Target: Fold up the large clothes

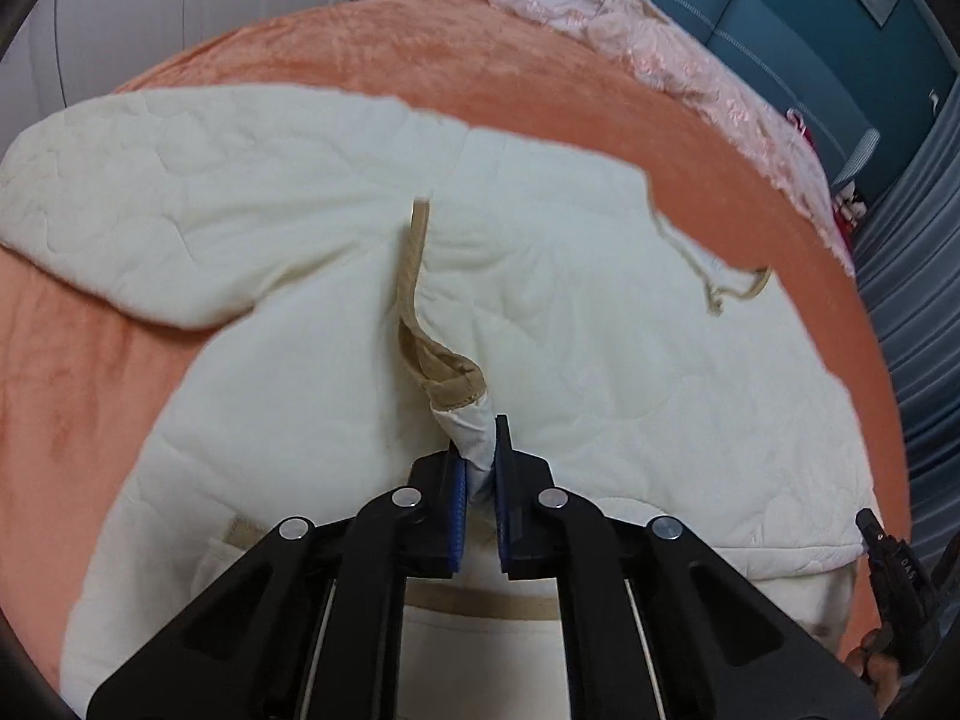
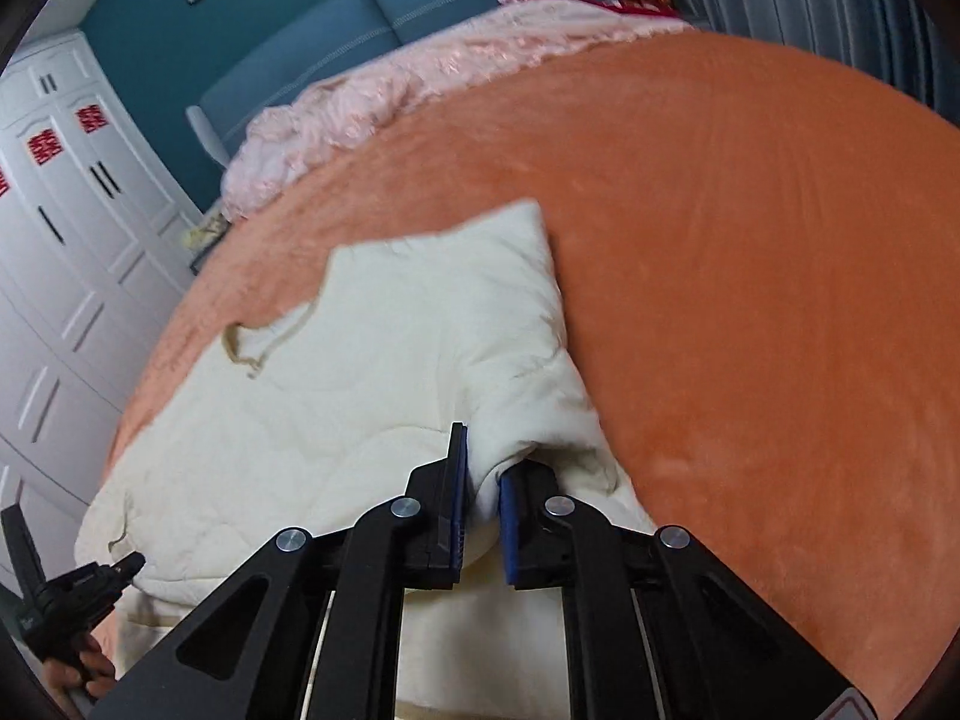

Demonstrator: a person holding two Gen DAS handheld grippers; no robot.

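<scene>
Bedroom setup here: a bed (image 1: 600,90) covered in an orange plush blanket, teal padded headboard (image 2: 390,18) at the far end, white wardrobe doors (image 2: 78,228) with red paper cutouts off to one side, and a crumpled pink blanket (image 1: 630,30) bunched up near the headboard.

The thing being folded is a cream quilted jacket (image 1: 270,210) with tan trim, spread out flat on the orange blanket. One sleeve sticks out toward the wardrobe side in the left wrist view, and the tan-edged front opening runs up the middle of the garment.

Left gripper (image 1: 478,474) is clamped down on the jacket's front edge, right where the tan trim curls over and a bit of the white lining shows. The fabric is pinched between the blue pads, jaws nearly together.

Right gripper (image 2: 480,480) is also closed on the jacket, grabbing a puffy fold of cream fabric at the side nearest the bare orange blanket. The cloth bulges up between the pads.

Each wrist camera catches the other gripper at the edge of the frame, with part of a hand (image 2: 84,666) on its handle, both near the jacket's lower hem.
</scene>
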